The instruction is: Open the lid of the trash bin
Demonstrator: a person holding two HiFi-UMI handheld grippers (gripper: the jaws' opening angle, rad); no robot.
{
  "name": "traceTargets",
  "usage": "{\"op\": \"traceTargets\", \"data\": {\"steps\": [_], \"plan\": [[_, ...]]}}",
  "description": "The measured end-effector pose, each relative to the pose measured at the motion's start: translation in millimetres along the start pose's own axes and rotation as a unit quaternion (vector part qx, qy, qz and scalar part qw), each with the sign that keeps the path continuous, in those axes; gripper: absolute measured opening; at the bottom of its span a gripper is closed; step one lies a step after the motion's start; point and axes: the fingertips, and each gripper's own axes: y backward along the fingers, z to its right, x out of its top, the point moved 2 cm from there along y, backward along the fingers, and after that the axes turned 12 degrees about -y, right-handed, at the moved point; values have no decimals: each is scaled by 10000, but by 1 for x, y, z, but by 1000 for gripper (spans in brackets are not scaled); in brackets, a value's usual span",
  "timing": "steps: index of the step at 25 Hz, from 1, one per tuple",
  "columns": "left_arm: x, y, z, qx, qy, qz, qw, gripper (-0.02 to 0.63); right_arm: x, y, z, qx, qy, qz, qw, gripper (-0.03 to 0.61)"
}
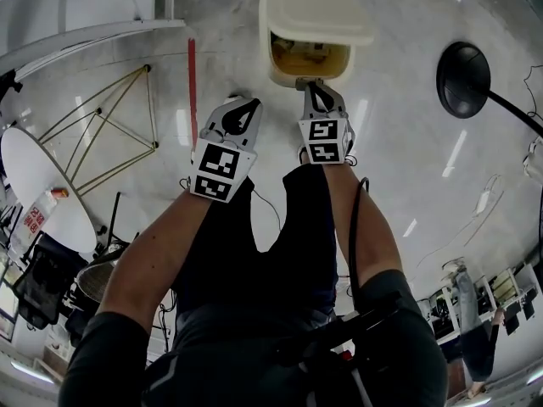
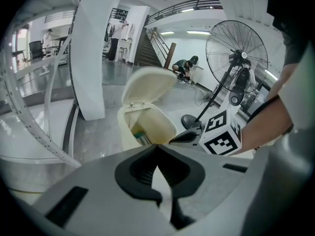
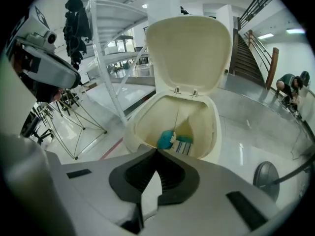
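The right tool (image 1: pixel 316 87) has its jaws drawn together at the tips with nothing between them. It sits just beside the front rim of the cream plastic trash bin (image 1: pixel 277 64), which stands on the glossy pale floor (image 1: pixel 399 100) straight ahead of it. The bin's cream lid (image 1: pixel 314 11) is tipped up and back on its rear hinge, so the opening looks done. The left tool (image 1: pixel 244 107), likewise closed and empty, lies off the bin's left side and farther back, so the right tool is the nearer one for any further push
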Motion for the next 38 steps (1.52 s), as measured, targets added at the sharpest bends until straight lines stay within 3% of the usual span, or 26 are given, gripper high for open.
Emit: {"op": "traceTargets", "data": {"steps": [10,15,20,26,31,38], "plan": [[16,21,0,105,15,158,9998,8,6,-4,1,134,-142,-464,9987,26],[26,37,-9,199,-7,218,9996,8,14,2,1,351,-670,-709,9946,26],[46,65,-9,173,-75,287,9994,8,39,46,3,235,-926,-475,9943,27],[99,121,-18,270,-318,583,9974,8,84,113,-12,307,-1132,-155,9930,28],[149,159,-30,471,-509,909,9934,8,143,174,-15,317,-1184,402,9917,28],[214,220,-35,609,-456,1474,9861,8,241,277,-29,323,-966,1356,9855,27]]}}
